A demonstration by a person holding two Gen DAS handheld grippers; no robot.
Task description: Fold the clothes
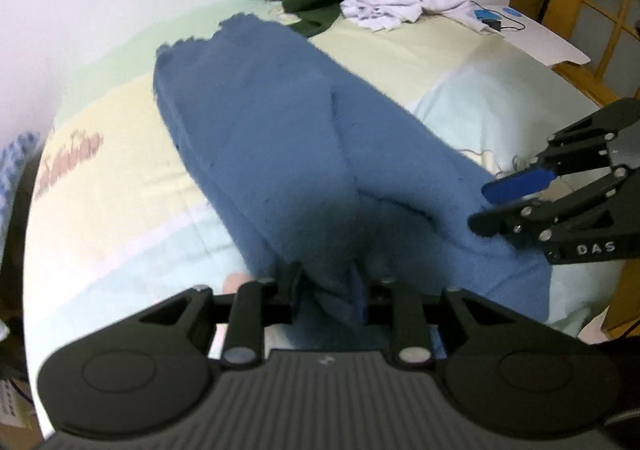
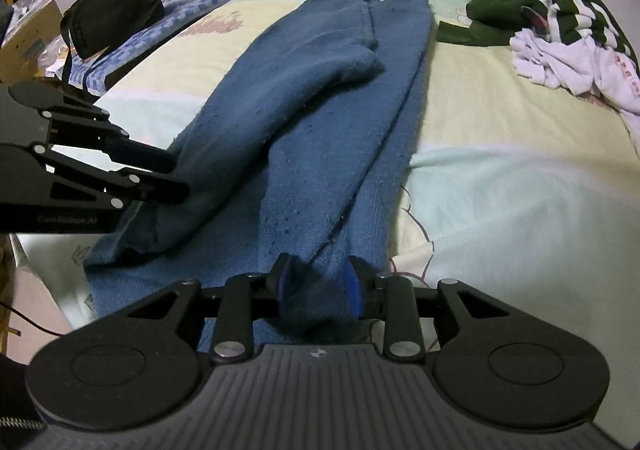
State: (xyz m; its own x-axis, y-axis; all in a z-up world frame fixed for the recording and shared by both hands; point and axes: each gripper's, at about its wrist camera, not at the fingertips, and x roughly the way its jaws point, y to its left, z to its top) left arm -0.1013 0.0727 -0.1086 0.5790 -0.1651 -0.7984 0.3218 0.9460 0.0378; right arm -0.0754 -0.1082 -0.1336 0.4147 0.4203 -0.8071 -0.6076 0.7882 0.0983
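Note:
A blue knitted garment (image 1: 280, 137) lies lengthwise on the bed, one side folded over the middle; it also shows in the right wrist view (image 2: 320, 97). My left gripper (image 1: 328, 282) is shut on the garment's near left edge and lifts it a little. It appears from the side in the right wrist view (image 2: 176, 177). My right gripper (image 2: 320, 282) is shut on the near right edge, blue pads pressing the cloth. It appears in the left wrist view (image 1: 486, 209), fingers at the cloth.
A pile of green-striped and white clothes (image 2: 552, 21) lies at the far right of the bed (image 2: 520, 189). A black bag (image 2: 116, 9) and a blue checked cloth (image 2: 152, 25) sit at the far left. A wooden frame (image 1: 592, 1) stands to the right.

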